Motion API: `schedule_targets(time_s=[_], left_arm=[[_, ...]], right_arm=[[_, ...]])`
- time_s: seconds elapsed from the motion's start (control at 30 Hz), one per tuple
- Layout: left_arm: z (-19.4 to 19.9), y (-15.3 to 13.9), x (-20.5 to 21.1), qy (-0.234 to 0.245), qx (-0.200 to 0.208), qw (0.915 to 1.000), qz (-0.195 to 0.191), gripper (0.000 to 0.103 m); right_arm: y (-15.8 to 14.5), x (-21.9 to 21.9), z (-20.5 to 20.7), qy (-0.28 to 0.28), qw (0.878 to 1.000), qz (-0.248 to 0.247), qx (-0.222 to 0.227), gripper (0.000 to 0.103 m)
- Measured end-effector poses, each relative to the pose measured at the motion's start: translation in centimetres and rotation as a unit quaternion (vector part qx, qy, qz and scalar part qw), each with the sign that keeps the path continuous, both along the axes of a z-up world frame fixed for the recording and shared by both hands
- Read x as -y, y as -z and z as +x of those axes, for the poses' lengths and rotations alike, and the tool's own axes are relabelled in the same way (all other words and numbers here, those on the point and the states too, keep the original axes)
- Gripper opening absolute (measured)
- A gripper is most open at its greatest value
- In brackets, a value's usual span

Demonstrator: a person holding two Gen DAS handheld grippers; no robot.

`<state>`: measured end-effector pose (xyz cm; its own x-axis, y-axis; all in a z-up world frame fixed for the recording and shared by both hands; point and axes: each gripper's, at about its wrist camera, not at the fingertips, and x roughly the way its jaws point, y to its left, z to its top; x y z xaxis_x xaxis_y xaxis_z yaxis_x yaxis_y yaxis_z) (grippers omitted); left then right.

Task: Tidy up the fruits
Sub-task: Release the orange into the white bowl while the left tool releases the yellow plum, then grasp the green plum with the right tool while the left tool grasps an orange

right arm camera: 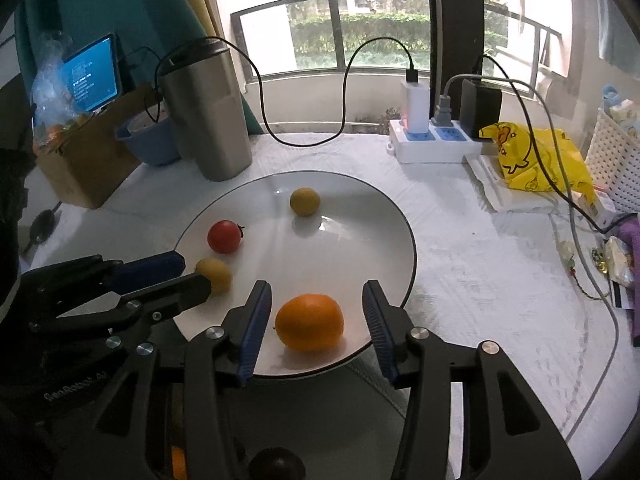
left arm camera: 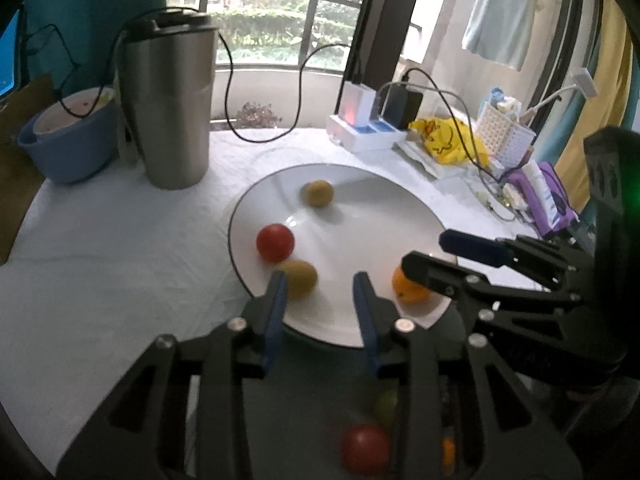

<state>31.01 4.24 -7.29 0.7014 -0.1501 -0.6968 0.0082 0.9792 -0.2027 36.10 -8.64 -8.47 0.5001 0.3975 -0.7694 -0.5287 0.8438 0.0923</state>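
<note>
White cloth covers the table (right arm camera: pixel 460 248), on which a wide white plate (right arm camera: pixel 360 216) is set before a balcony window. At the plate's six o'clock edge the right gripper (right arm camera: pixel 316 312) is held with its jaws spread; an orange (right arm camera: pixel 310 322) lies between them on the plate, and clear gaps are seen on both sides, so it is not pinched. At about eight o'clock on the plate the left gripper (left arm camera: pixel 320 300) is seen with its jaws spread and nothing but bare plate between them. A yellow-green fruit (left arm camera: pixel 300 278) is seen just beside its left blue pad (left arm camera: pixel 276 312), apart from the grip; whether it is touched cannot be told. A red tomato (right arm camera: pixel 225 236) is placed at nine o'clock, close to that fruit, and a second yellow-green fruit (right arm camera: pixel 305 201) is found at twelve o'clock, well apart from the rest. Beyond the plate, at eleven o'clock, a steel tumbler (right arm camera: pixel 208 112) is stood upright, with a blue bowl (right arm camera: pixel 148 140) beside it and a cardboard box (right arm camera: pixel 88 168) further left. At one o'clock a white power strip (right arm camera: pixel 432 144) is laid, with chargers plugged in and a black cable (right arm camera: pixel 304 136) looped across the cloth. A yellow bag (right arm camera: pixel 532 160) is seen at two o'clock.
</note>
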Motion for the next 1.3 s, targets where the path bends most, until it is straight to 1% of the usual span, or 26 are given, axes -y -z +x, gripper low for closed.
schedule_targets(time_s=[0.07, 0.5, 0.87, 1.1, 1.3], left_arm=[[-0.5, -0.3, -0.1, -0.003, 0.005, 1.0, -0.004, 0.045], [-4.0, -2.0, 0.2, -0.009, 0.023, 0.9997, -0.002, 0.045], [-7.0, -2.8, 1.1, -0.006, 0.035, 0.9994, -0.001, 0.045], [-8.7, -2.5, 2.0, -0.001, 0.034, 0.9994, -0.002, 0.045], [-10.0, -1.6, 3.1, 0.003, 0.025, 0.9997, -0.004, 0.045]], right_arm=[[-0.4, 0.1, -0.3, 0.001, 1.0, 0.001, 0.005, 0.05], [-2.4, 1.2, -3.6, 0.006, 1.0, 0.001, 0.023, 0.05], [-3.7, 2.5, -6.9, 0.012, 0.999, 0.004, 0.037, 0.05], [-3.4, 4.0, -8.8, 0.021, 0.999, 0.0, 0.034, 0.05], [-2.4, 5.3, -10.1, 0.027, 0.999, 0.0, 0.022, 0.05]])
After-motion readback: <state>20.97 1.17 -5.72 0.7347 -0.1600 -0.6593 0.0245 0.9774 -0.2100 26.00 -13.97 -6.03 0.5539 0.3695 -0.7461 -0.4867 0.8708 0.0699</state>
